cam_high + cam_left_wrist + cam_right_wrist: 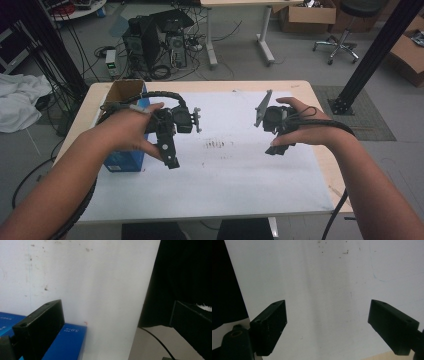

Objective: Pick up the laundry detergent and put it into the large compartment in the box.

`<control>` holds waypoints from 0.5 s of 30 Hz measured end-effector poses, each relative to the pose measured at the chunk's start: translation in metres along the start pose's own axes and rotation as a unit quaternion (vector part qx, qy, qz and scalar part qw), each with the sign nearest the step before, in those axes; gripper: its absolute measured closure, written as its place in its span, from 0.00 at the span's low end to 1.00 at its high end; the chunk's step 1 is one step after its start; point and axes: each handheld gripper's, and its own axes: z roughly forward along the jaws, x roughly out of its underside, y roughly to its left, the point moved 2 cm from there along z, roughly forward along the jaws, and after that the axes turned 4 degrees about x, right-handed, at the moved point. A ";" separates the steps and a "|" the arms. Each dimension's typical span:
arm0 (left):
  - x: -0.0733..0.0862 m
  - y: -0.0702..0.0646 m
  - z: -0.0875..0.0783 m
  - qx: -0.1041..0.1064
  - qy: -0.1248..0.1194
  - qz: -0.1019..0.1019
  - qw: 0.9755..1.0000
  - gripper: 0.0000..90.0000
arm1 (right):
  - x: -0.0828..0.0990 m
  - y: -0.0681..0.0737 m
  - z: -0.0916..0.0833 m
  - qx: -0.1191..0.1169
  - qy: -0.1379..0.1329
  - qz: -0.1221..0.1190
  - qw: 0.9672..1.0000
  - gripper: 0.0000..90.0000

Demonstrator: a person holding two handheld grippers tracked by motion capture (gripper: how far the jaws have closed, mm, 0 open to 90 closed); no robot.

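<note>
- Standing at the left side of the table (300,90), a blue box (122,161) rested partly on the white sheet (225,170) that covered most of the tabletop; it was the thing nearest to either gripper.
- Just beside the blue box, the left gripper (170,159) was held above the sheet in the person's left hand (131,131), its jaws pointing down towards the near edge.
- In the left gripper view the same gripper (120,320) had its jaws wide apart with nothing between them, and the blue box (67,342) lay close under the near jaw, white print showing on its top face; the high view was too small for that print to be made out.
- Behind the blue box, the high view showed an open cardboard box (122,91) at the table's far left corner.
- Well apart from both boxes, the right gripper (278,148) hung over the sheet's right half in the right hand (305,129), a cable looped round the wrist.
- The right gripper view showed that gripper (328,323) with its jaws spread wide and empty over bare sheet (324,277), with small dark specks and a faint blue pen line that the high view did not resolve.
- A patch of dark marks (216,145) lay on the sheet between the two grippers in the high view.
</note>
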 end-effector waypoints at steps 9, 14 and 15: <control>0.002 0.001 -0.001 0.001 0.001 0.000 1.000 0.00 | -0.002 -0.001 0.002 -0.001 0.002 -0.003 1.000 0.17; 0.001 0.001 0.000 0.001 0.005 -0.002 1.000 0.00 | -0.002 -0.001 0.001 -0.001 0.000 -0.003 1.000 0.17; 0.001 0.001 -0.001 -0.001 0.005 -0.002 1.000 0.00 | -0.002 -0.001 0.001 -0.001 0.000 -0.003 1.000 0.17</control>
